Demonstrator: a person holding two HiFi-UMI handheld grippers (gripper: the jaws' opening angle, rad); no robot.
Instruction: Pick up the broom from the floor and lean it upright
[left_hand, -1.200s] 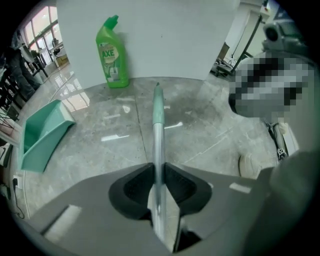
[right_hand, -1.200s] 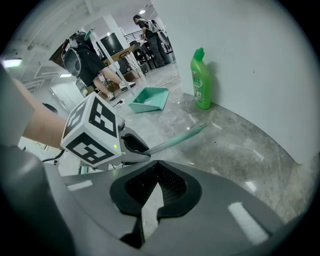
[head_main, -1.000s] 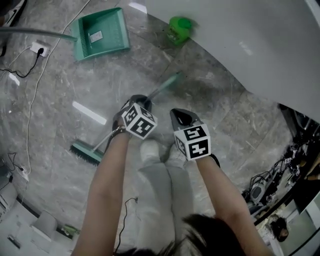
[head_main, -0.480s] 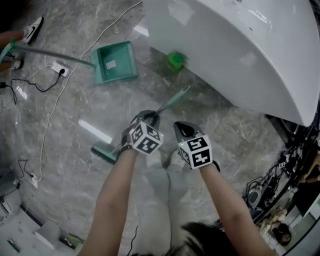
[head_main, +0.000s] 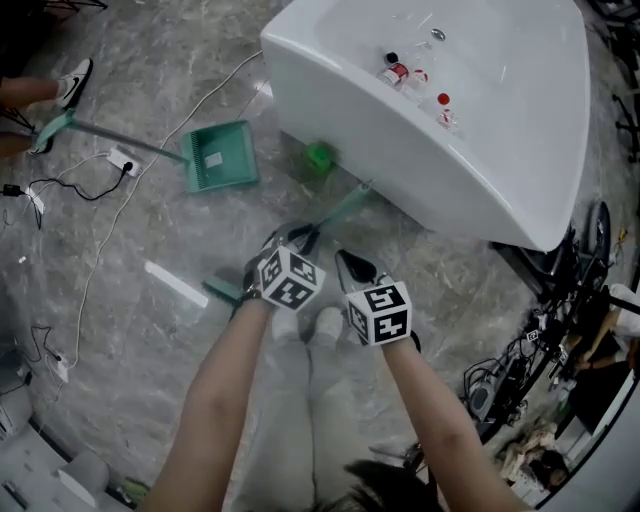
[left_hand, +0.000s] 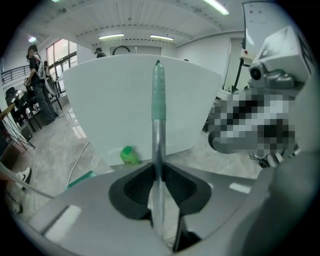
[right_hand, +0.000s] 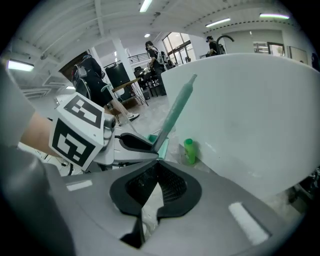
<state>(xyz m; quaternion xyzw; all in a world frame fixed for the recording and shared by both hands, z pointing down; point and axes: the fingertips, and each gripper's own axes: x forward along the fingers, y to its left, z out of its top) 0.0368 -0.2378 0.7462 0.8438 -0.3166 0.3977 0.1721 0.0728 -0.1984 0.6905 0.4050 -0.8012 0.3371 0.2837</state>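
Observation:
The broom has a silver handle (left_hand: 158, 135) with a teal grip end (head_main: 350, 203) and a teal brush head (head_main: 225, 290). My left gripper (head_main: 305, 236) is shut on the handle partway along. In the left gripper view the handle runs straight up between the pads, and its teal end (left_hand: 158, 92) stands against the white basin. My right gripper (head_main: 350, 262) hangs just right of the left one, shut, with nothing between its pads (right_hand: 170, 182). The right gripper view shows the left gripper (right_hand: 135, 142) and the slanting teal end (right_hand: 177, 112). Whether the brush head touches the floor I cannot tell.
A large white basin (head_main: 500, 150) with small bottles (head_main: 397, 72) stands ahead, and a green bottle (head_main: 319, 156) sits at its foot. A teal dustpan (head_main: 218, 168) lies at the left, near a power strip (head_main: 122, 160) with cables. Cables and gear crowd the right edge (head_main: 520, 370).
Both grippers have risen well above the floor, the left one carrying the broom handle up. The brush head has drawn in towards my feet. The basin's top has come into view.

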